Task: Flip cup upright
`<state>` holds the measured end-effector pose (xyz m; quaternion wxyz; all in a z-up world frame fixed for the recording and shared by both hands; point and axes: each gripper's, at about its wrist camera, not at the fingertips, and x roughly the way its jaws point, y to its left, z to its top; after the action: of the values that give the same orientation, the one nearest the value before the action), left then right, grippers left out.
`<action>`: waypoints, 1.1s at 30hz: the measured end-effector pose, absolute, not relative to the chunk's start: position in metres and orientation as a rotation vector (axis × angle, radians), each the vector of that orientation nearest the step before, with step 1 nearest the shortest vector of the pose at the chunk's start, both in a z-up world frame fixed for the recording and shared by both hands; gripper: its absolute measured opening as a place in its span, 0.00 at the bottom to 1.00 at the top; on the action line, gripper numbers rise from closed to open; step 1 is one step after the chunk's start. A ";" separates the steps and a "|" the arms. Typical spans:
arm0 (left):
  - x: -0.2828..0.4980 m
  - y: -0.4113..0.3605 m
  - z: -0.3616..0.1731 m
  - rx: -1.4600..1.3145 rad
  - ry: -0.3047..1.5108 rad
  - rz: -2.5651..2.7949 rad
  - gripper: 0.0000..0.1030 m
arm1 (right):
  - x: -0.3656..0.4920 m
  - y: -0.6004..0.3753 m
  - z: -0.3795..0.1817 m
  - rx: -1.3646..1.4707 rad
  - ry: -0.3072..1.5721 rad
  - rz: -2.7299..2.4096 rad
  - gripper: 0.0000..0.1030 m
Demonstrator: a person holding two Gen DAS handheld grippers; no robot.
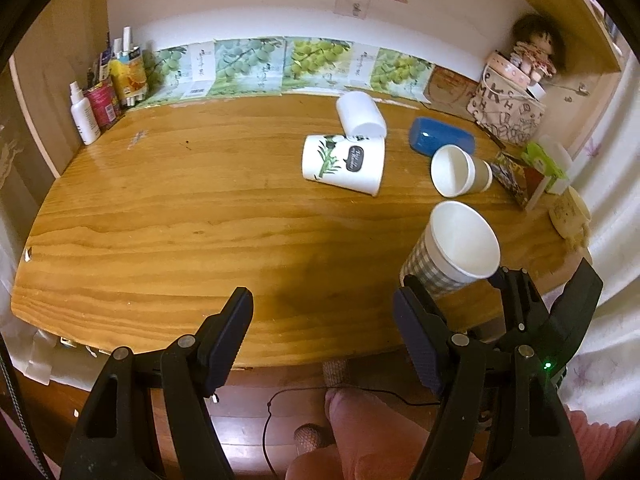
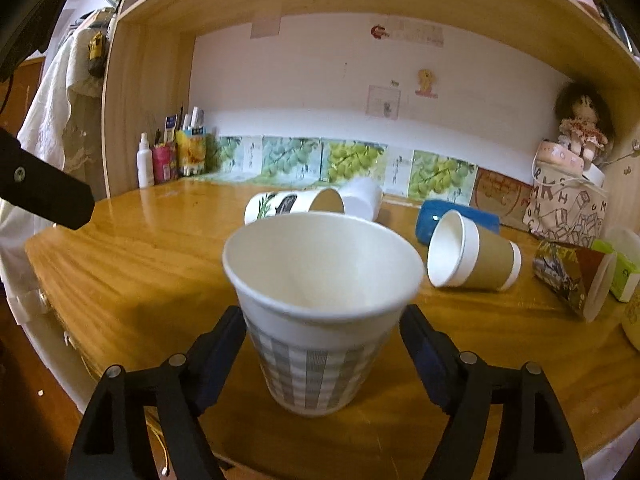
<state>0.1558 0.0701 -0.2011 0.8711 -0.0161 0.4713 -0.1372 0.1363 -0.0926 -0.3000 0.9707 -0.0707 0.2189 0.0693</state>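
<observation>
Right wrist view: checked cup (image 2: 320,312) upright on table (image 2: 120,272), near front edge, between spread jaws of right gripper (image 2: 322,356); pads seem clear of cup wall, though blur makes contact hard to judge. Left gripper (image 1: 324,332) jaws wide open, empty, left of checked cup.

Risk: cup is light paper, close to edge; jaw brushing it on withdrawal could tip it or push it off.

Count: one upright cup; behind checked cup, four lying – panda cup (image 2: 294,202), white cup (image 2: 364,196), brown-sleeved cup (image 2: 472,256), printed cup (image 2: 572,276). One blue case (image 2: 456,216).
</observation>
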 end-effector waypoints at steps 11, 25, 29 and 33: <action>0.155 0.074 -0.164 -0.117 1.047 -0.259 0.74 | 0.105 -0.099 -0.253 -0.121 0.659 0.153 0.81; 0.110 0.071 -0.088 -0.167 0.863 -0.071 0.89 | 0.063 -0.121 -0.143 -0.004 0.824 0.167 0.98; 0.092 0.065 -0.070 -0.134 0.801 -0.037 0.98 | 0.052 -0.127 -0.109 0.031 0.792 0.155 1.00; 0.076 0.060 -0.054 -0.097 0.738 0.016 1.00 | 0.041 -0.127 -0.086 0.023 0.744 0.125 1.00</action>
<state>0.0764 0.0605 -0.0541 0.9315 -0.0475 0.3605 0.0078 0.0407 -0.1272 -0.0859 0.9297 0.0113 0.3631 0.0611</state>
